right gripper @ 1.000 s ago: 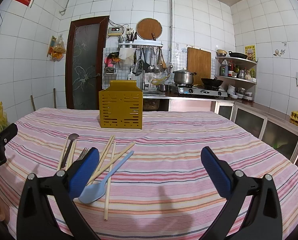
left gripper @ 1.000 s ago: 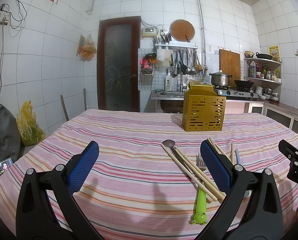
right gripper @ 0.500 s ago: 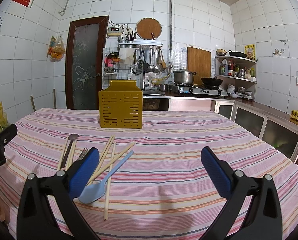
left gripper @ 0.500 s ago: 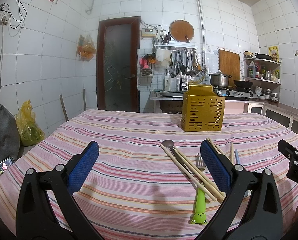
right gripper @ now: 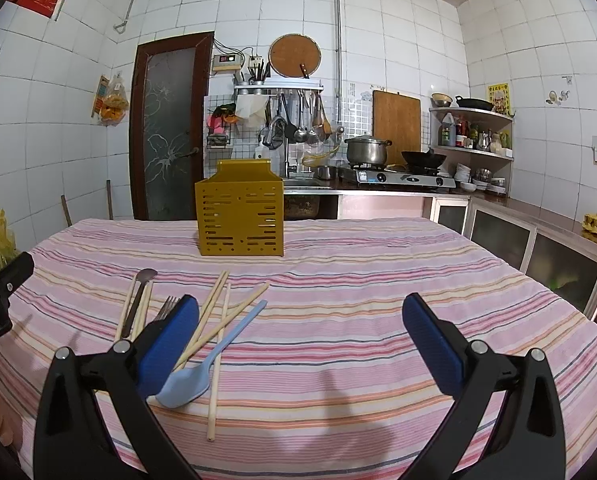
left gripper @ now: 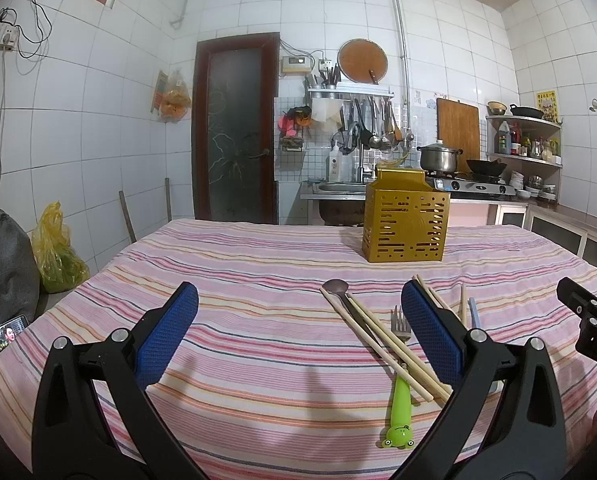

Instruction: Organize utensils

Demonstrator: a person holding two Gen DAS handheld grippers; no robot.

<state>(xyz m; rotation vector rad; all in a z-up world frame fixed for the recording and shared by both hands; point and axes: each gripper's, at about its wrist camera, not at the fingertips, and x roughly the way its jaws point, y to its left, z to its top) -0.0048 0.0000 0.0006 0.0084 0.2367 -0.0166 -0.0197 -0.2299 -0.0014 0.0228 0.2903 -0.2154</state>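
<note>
Two tools in view, both spread wide and empty. Left tool (left gripper: 298, 320) held low over the striped counter (left gripper: 238, 280), nothing between its blue pads. Right tool (right gripper: 300, 324) likewise wide apart, nothing gripped.

Utensils loose on the counter, none in the holder yet. Seen from the left tool: metal spoon (left gripper: 335, 287) ahead and slightly right of centre, bowl pointing away; chopsticks (left gripper: 382, 348) lying diagonally over its handle, running back toward the right finger; fork with green frog handle (left gripper: 401, 396) just inside the right finger, tines forward. More chopsticks partly hidden behind that finger. Seen from the right tool: blue spoon (right gripper: 202, 368) just beside the left finger, bowl nearest the camera; several chopsticks crossing it, one passing under or over the handle, order hard to tell. Yellow slotted holder (right gripper: 240, 220) upright, straight ahead and well beyond the pile; interior not visible.

Step judged: start of task, pre-grasp, no item selected.

Next move calls for: choosing one piece clear of the tangle. Fork handle probably easiest for the left tool, thick and free at its near end. Blue spoon for the right tool needs a shift left and a descent with pads straddling the handle. Thin chopsticks flat on cloth likely to slip; lift singly, then carry forward and drop upright into the holder.
</note>
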